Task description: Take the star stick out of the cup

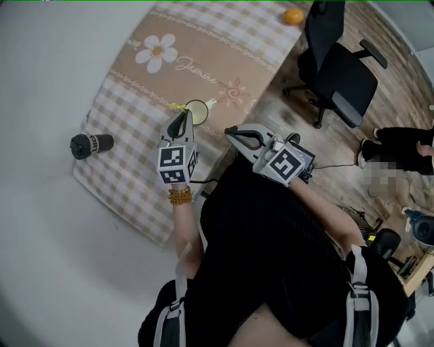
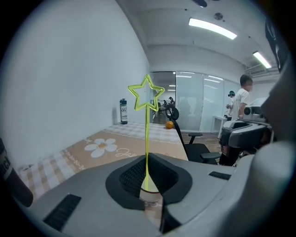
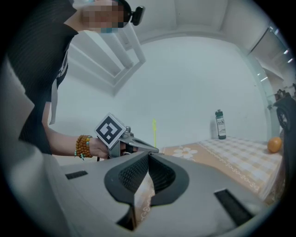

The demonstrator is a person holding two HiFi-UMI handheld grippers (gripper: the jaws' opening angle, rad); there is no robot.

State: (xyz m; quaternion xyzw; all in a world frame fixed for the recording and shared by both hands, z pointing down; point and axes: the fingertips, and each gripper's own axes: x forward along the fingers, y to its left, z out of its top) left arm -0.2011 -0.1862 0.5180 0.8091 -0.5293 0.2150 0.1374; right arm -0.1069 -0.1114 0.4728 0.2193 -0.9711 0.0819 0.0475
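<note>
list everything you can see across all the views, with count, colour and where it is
star stick: 1, yellow-green, standing in the cup, stem between the left gripper's pads
cup: 1, white, on the cloth near its edge
cloth: 1, beige and checked, white flower print, spread under the cup
bottle: 1, dark, at the cloth's edge, apart from the cup
orange: 1, orange, far corner of the cloth
office chair: 1, black, on the wood floor
bystander: 1, white top, background
bracelet: 1, brown beads, left wrist
left gripper: 1, grey, shut on the star stick
right gripper: 1, grey, shut, empty
</note>
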